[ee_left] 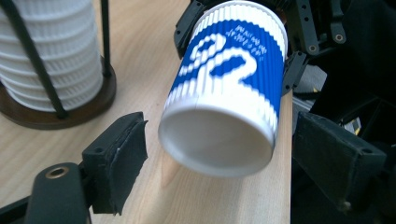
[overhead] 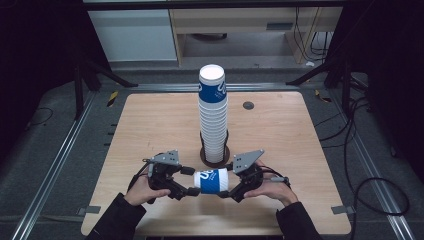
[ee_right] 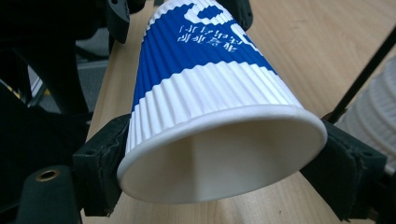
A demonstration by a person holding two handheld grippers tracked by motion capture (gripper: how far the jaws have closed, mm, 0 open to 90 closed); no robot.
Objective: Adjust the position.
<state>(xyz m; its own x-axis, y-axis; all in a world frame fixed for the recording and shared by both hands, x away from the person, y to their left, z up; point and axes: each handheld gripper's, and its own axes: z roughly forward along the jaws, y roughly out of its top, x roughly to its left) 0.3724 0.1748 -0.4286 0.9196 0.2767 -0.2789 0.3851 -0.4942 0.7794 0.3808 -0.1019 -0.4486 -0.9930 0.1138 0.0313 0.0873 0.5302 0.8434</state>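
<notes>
Pale wood table (overhead: pixel 150 150) stands between dark metal rails, a cabinet beyond. One blue-and-white paper cup (overhead: pixel 212 181) lies sideways at the near edge, held by its mouth in the right gripper (overhead: pixel 231 192). The left gripper (overhead: pixel 189 181) has its jaws spread, clear of the base. Stacking it on the cup stack (overhead: pixel 213 115) looks undone.

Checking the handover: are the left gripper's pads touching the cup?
Apart. The left gripper view shows bare gaps between both pads of the left gripper and the cup.
</notes>
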